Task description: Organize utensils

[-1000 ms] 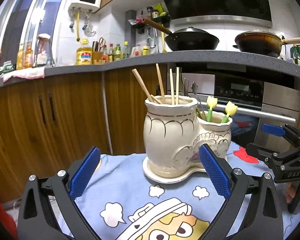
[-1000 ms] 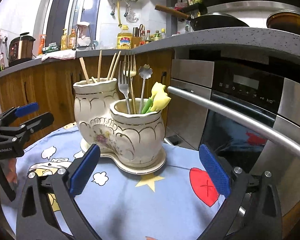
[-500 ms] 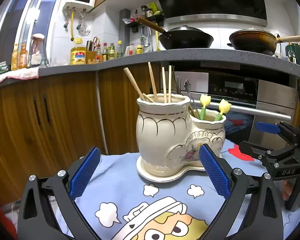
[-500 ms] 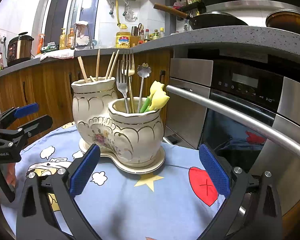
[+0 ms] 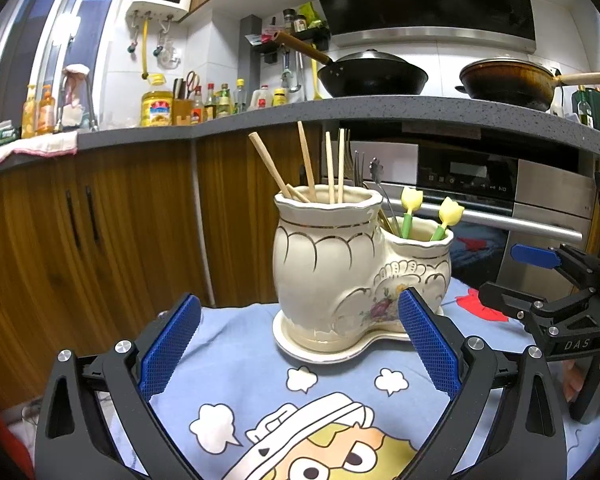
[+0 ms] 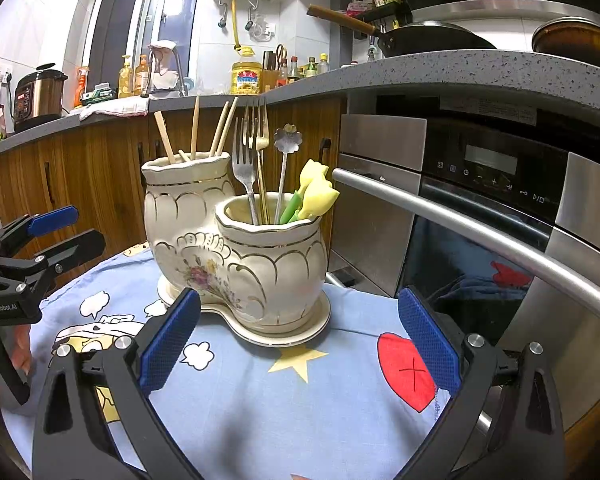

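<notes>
A cream double-pot ceramic holder (image 5: pixel 332 272) (image 6: pixel 236 248) stands on its saucer on a blue cartoon tablecloth (image 5: pixel 260 392). Its tall pot holds several wooden chopsticks (image 5: pixel 308 164) (image 6: pixel 196 128). The lower pot holds forks (image 6: pixel 246 160), a flower-ended spoon (image 6: pixel 286 140) and two yellow tulip-topped utensils (image 5: pixel 448 216) (image 6: pixel 316 196). My left gripper (image 5: pixel 298 344) is open with nothing between its fingers, a little short of the holder. My right gripper (image 6: pixel 298 344) is open and bare too, facing the lower pot from the other side. Each gripper appears in the other's view: right gripper (image 5: pixel 540 280), left gripper (image 6: pixel 56 232).
Wooden cabinets (image 5: pixel 80 232) and a grey countertop (image 5: pixel 340 110) with bottles, a wok (image 5: pixel 372 76) and a pan stand behind. A built-in oven with a steel handle bar (image 6: pixel 480 232) lies close on the right. A hand (image 6: pixel 20 356) holds the left gripper.
The left wrist view has shifted, so the holder sits slightly farther left and lower. The right wrist view has eased back a little. Both grippers stayed open.
</notes>
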A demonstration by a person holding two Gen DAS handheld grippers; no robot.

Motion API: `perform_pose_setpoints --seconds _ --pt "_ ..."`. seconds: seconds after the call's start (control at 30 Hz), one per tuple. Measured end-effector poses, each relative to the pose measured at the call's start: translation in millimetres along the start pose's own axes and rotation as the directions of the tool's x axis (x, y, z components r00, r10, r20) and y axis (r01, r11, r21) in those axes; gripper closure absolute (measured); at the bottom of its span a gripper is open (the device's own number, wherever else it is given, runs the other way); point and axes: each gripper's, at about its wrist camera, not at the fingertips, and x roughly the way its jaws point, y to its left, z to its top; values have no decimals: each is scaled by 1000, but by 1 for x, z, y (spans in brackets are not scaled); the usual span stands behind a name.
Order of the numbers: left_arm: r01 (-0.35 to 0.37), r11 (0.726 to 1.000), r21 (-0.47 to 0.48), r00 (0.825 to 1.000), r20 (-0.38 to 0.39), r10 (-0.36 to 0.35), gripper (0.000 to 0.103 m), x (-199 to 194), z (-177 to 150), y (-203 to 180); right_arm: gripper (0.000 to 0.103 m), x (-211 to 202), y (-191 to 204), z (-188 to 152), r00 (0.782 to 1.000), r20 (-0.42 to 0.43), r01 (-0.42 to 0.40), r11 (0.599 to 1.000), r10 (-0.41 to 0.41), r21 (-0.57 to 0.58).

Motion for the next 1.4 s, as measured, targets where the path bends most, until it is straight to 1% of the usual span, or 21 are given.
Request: perform_pose_setpoints --seconds 0.33,1.17,1.27,1.4 --pt "-11 1000 -4 1000 -3 11 5 2 -3 0 5 0 0 0 1000 0 0 1000 0 1" --pt "-8 1000 -9 1000 -9 8 5 3 -6 1 5 0 0 0 1000 -2 0 1000 0 1" --pt "8 1000 0 1000 -7 -8 5 3 -5 -1 5 0 1 0 1000 -3 1 1000 -1 1" --pt "1 1000 9 1000 -8 -1 5 2 -5 -4 5 0 0 0 1000 -4 0 1000 0 1"
